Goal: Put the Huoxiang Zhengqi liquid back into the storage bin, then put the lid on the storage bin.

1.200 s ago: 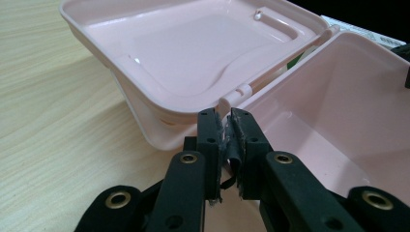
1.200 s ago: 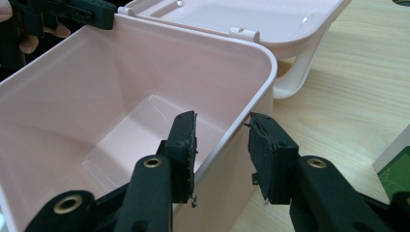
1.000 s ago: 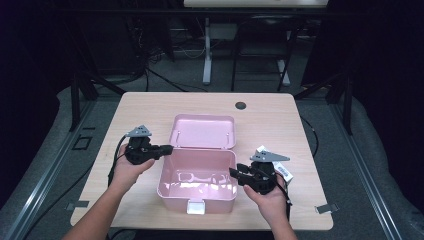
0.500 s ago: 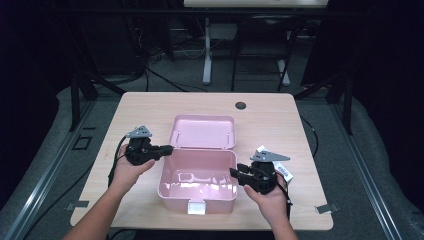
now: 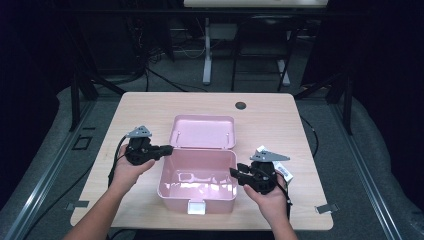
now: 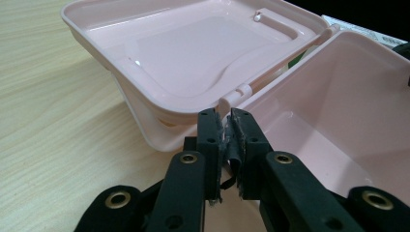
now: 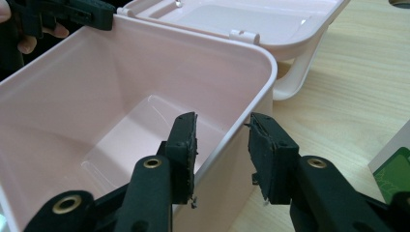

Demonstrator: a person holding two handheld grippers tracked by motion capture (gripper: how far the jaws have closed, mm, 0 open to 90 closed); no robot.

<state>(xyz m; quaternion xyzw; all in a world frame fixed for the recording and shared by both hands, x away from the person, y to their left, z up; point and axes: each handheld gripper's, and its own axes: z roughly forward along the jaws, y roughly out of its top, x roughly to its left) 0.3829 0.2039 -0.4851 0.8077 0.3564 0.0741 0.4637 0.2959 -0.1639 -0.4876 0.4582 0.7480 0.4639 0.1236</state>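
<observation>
An open pink plastic box (image 5: 197, 181) sits on the near middle of the wooden table (image 5: 280, 130), its lid (image 5: 202, 131) laid flat behind it. My left gripper (image 5: 169, 148) is at the box's back left corner. In the left gripper view its jaws (image 6: 226, 121) are pinched nearly together on the rim of the box (image 6: 338, 111) beside the hinge. My right gripper (image 5: 234, 172) straddles the right wall of the box (image 7: 96, 96). In the right gripper view one jaw is inside and one outside (image 7: 222, 128), with a gap on both sides. The box holds nothing.
A white and green packet (image 5: 285, 171) lies on the table just right of my right hand, also at the right edge of the right gripper view (image 7: 394, 169). A dark round grommet (image 5: 241, 105) sits near the table's far edge. Bare wood lies on both sides.
</observation>
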